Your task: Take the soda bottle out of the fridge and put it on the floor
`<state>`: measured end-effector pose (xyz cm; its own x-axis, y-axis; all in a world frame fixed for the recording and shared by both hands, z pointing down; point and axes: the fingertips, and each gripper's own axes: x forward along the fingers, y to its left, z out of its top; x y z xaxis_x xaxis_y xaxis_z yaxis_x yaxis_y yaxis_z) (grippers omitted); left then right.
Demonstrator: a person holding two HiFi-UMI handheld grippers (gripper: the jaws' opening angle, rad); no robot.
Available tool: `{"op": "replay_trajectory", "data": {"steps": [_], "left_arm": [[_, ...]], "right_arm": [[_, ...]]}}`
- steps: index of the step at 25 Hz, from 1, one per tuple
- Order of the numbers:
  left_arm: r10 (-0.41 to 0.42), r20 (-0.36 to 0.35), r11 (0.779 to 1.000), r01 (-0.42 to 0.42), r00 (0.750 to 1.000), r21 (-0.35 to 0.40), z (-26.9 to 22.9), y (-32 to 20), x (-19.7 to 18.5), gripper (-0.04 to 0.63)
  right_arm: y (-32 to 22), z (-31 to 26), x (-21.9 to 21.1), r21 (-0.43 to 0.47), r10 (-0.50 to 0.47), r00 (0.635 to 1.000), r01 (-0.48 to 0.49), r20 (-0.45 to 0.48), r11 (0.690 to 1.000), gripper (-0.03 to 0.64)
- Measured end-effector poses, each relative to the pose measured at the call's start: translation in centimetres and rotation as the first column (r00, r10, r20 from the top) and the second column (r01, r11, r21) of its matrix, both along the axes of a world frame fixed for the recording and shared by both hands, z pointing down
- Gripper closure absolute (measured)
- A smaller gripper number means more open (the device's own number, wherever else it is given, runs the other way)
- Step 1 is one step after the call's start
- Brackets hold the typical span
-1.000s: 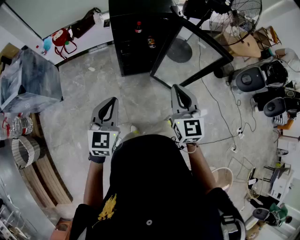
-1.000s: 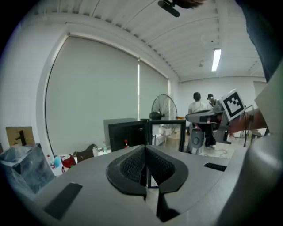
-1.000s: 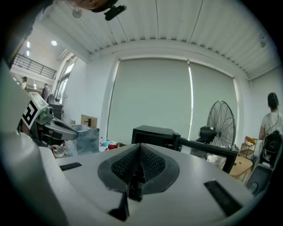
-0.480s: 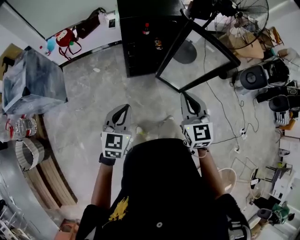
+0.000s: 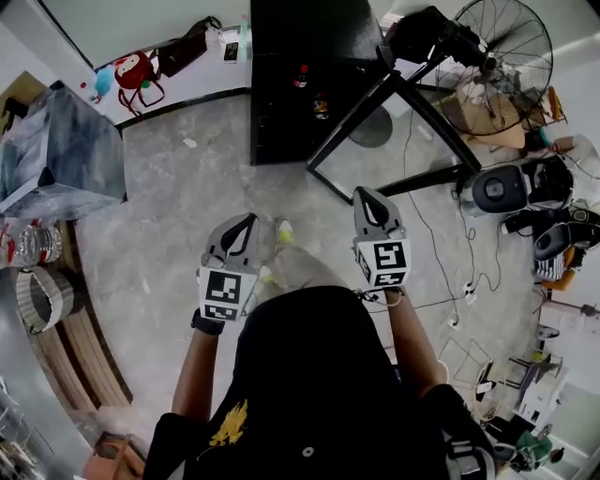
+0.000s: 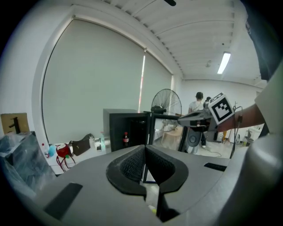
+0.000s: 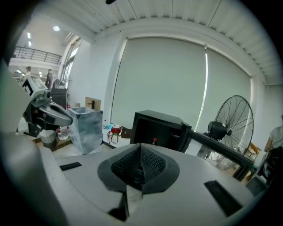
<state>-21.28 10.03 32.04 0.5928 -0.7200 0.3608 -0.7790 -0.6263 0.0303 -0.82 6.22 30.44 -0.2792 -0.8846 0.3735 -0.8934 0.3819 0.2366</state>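
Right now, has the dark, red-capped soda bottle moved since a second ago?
No. The dark, red-capped soda bottle sits on the same shelf of the open black fridge, unshifted against the fridge's walls.

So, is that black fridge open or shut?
Open: the door of the fridge stands swung wide, and a bottle shows inside.

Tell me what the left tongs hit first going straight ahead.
The left tongs would likely meet the open black fridge near its door; only bare floor lies between, depth unclear.
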Motion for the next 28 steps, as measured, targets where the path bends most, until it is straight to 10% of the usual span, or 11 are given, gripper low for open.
{"op": "replay_trajectory", "data": {"steps": [13,28], "left_arm": [[-0.099,0.058,0.995,0.100,0.993,-0.013,-0.9,-11.9,2.6,0.577],[-0.161,-0.118,0.986,0.156,0.980,-0.050,0.1,-16.5,6.2,0.577]], "right_arm": [[-19.9,5.7,-0.2,-0.027,-0.029,0.992,0.033,0.124,0.999,0.617],[-31.9,13.1,0.3,-0.103,0.030,0.994,-0.019,0.109,0.995,0.611]]}}
